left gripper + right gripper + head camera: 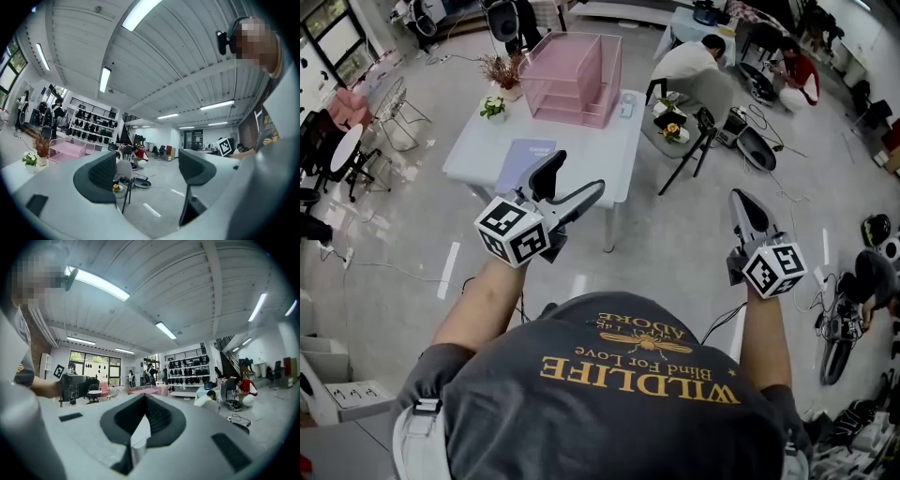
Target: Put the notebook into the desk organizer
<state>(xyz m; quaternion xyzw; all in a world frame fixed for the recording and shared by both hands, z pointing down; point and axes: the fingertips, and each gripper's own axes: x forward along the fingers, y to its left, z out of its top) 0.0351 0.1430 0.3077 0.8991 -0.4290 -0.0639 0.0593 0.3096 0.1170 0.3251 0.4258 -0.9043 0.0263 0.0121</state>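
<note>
Two grippers are up in front of me, and neither one holds anything. On my left gripper (pixel 578 172) the fingers (pixel 101 174) are spread wide, and the left gripper view shows only far floor in the gap between them. On my right gripper (pixel 741 197) the fingers (pixel 157 418) are pressed together at the tips, with nothing pinched.

From the head view, the notebook (pixel 525 161) lies flat and closed on the near left part of the white tabletop (pixel 614 155). It is ahead of the left gripper. The spread fingers cross its near right corner in the picture, but it is not between them and I cannot tell how far above it they are. It sits well to the left of the right gripper, which hangs over the floor off the tabletop's right side.

The pink desk organizer (pixel 574 77) stands at the far edge of the same tabletop, beyond the notebook and apart from it. A small potted plant (pixel 493 108) stands to its left.
</note>
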